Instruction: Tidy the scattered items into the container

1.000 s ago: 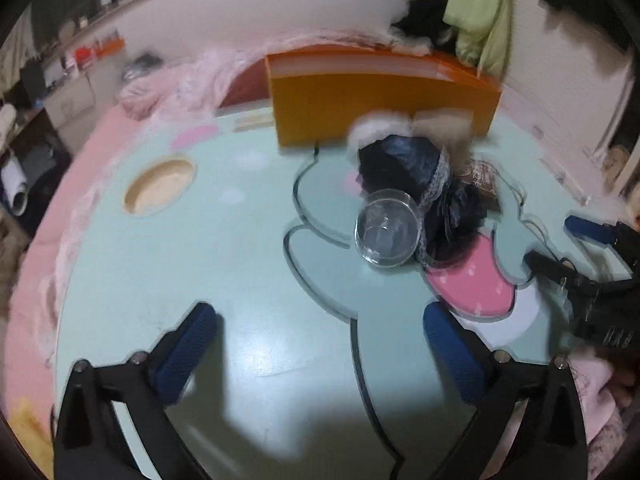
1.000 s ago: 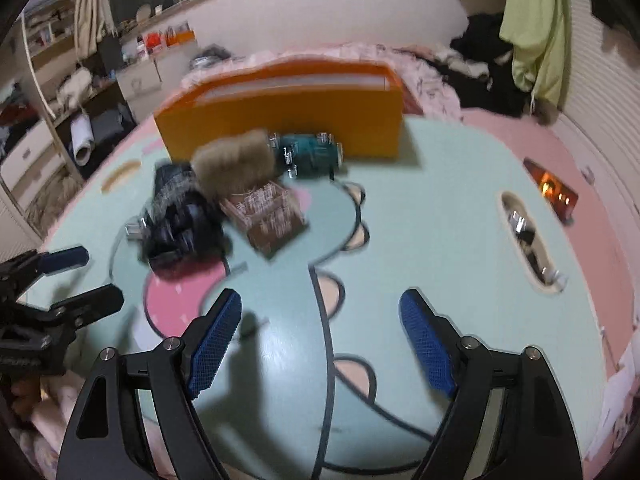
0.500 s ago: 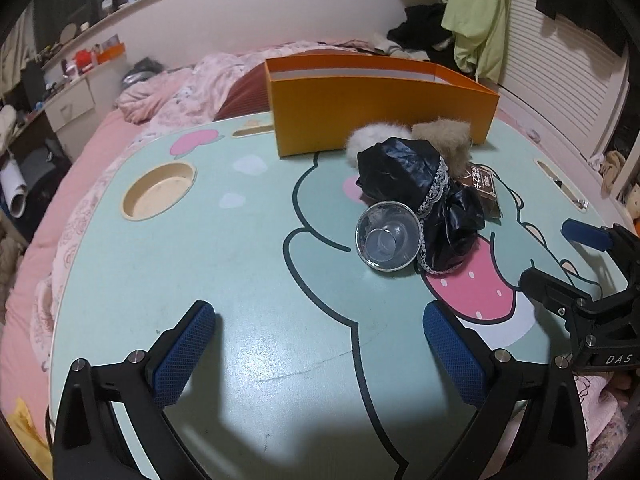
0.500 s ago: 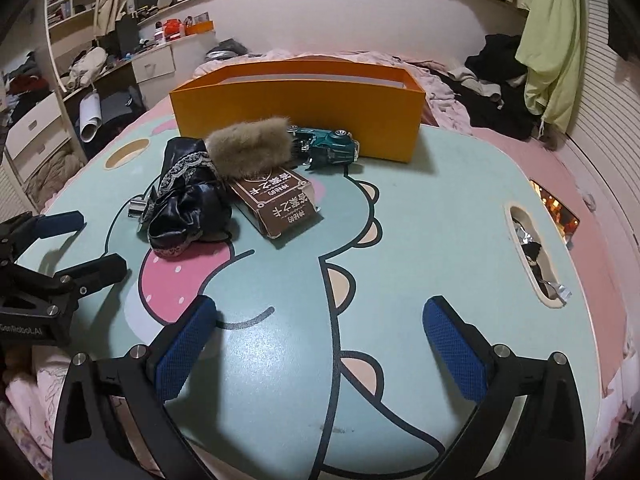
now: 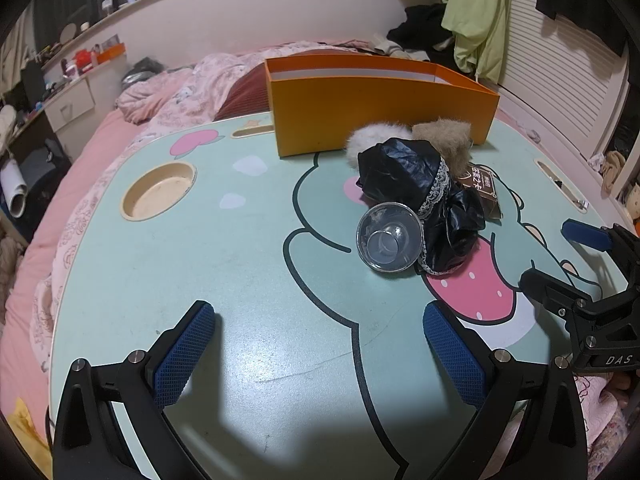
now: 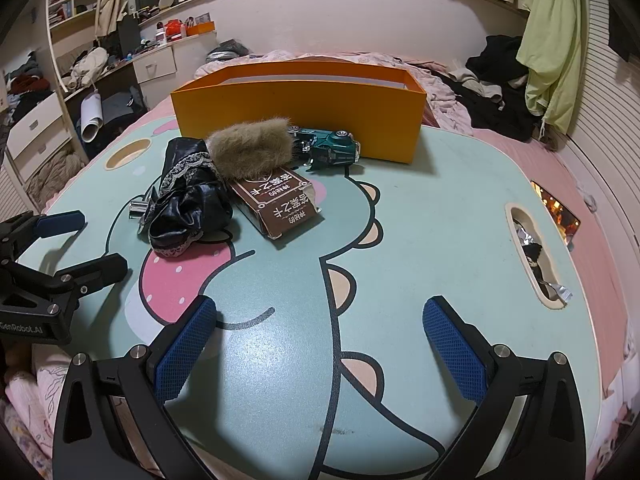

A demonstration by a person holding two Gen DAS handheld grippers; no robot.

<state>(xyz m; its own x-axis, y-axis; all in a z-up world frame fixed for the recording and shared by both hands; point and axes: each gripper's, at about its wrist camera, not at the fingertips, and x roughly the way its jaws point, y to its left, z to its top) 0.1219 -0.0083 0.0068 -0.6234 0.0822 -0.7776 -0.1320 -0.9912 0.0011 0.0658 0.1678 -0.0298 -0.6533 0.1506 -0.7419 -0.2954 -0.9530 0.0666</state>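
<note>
Scattered items [image 6: 256, 176] lie piled ahead of both grippers' wide-spread, empty fingers [image 5: 182, 356], before the orange container [image 6: 298, 114].

- Left wrist view looks from the table's [image 5: 248, 280] near-left edge toward the orange box [image 5: 360, 116].
- Right wrist view faces it from near-right; both share the central clutter.

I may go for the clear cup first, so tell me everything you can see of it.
The clear cup looks like thin transparent plastic, empty, lying on its side on the table with its round mouth toward the left wrist camera and its smaller base visible through it. Its far right side lies against the black lace-trimmed cloth. Neither pair of tongs touches it. From the right wrist view the cloth hides nearly all of it.
</note>
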